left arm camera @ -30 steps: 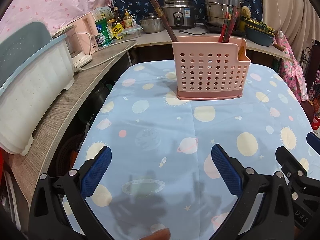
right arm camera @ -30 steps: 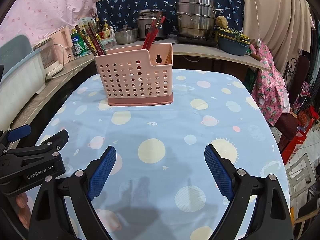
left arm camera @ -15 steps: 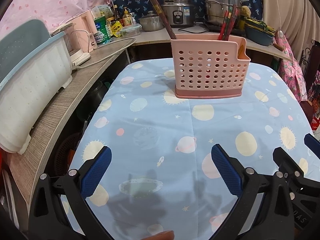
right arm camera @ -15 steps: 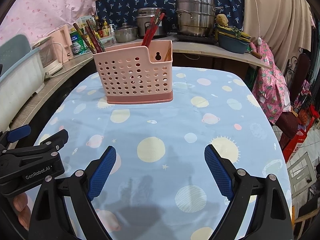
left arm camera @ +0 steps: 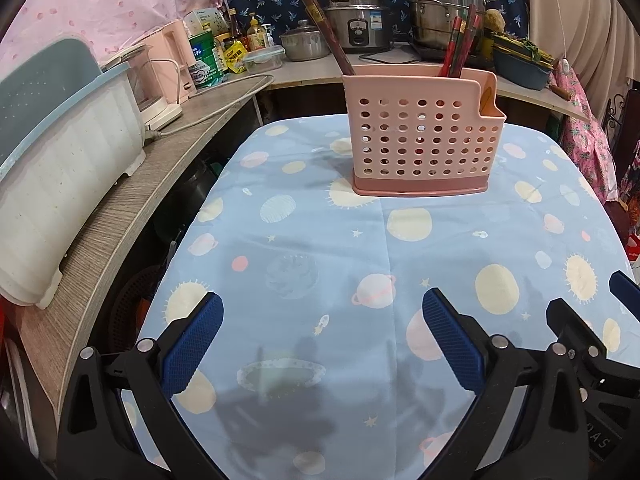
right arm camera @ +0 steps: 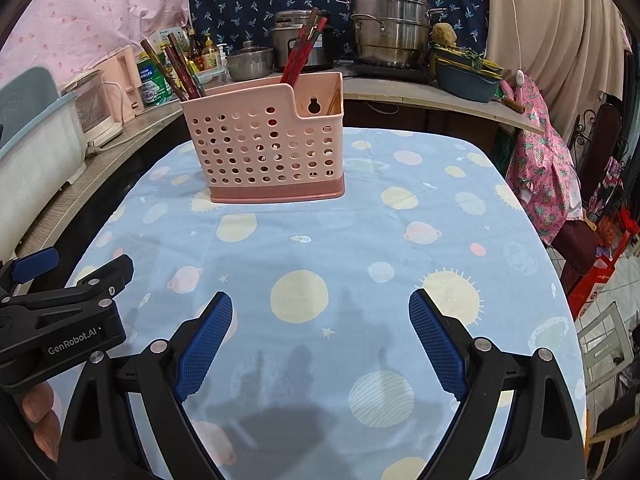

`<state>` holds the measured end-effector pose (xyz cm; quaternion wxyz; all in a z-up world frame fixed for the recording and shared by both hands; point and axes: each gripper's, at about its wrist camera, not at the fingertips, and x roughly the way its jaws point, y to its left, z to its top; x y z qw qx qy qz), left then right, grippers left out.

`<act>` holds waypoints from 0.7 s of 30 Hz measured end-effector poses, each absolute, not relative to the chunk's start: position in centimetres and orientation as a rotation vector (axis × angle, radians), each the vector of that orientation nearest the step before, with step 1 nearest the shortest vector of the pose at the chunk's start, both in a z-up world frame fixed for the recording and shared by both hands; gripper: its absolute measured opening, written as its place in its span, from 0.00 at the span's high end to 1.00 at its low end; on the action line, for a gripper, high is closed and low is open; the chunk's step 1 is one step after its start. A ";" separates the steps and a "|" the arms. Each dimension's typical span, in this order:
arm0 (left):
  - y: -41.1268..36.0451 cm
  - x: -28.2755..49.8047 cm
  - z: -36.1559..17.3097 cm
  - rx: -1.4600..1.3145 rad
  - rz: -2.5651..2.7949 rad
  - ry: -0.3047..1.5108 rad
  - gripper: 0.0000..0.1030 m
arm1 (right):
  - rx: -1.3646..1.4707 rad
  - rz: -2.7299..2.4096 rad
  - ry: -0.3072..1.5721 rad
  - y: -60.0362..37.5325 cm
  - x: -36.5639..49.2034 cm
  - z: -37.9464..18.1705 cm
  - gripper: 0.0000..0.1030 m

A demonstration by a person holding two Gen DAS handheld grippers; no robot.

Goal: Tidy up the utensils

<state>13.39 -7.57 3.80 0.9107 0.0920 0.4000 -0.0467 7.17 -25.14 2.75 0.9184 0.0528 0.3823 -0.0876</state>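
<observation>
Left gripper (left arm camera: 322, 336) and right gripper (right arm camera: 320, 334) both stand with jaws spread wide, nothing between the blue pads, hovering side by side above the near part of the space-print tablecloth (left arm camera: 320, 240) without touching it. The pink perforated utensil holder (right arm camera: 266, 148) stands upright at the far middle of the table, chopsticks (right arm camera: 302, 52) leaning out of its compartments. Bare cloth lies between grippers and holder; a wooden counter (left arm camera: 132, 184) borders the table's left edge, and its right edge drops to open floor.
</observation>
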 end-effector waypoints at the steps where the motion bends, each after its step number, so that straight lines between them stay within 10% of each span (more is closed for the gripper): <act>1: -7.6 13.4 3.8 0.189 -0.096 0.827 0.07 | 0.109 -0.180 0.787 -25.1 7.2 2.7 0.17; 21: -7.6 13.7 3.7 0.192 -0.098 0.829 0.07 | 0.112 -0.178 0.790 -25.1 7.6 2.8 0.17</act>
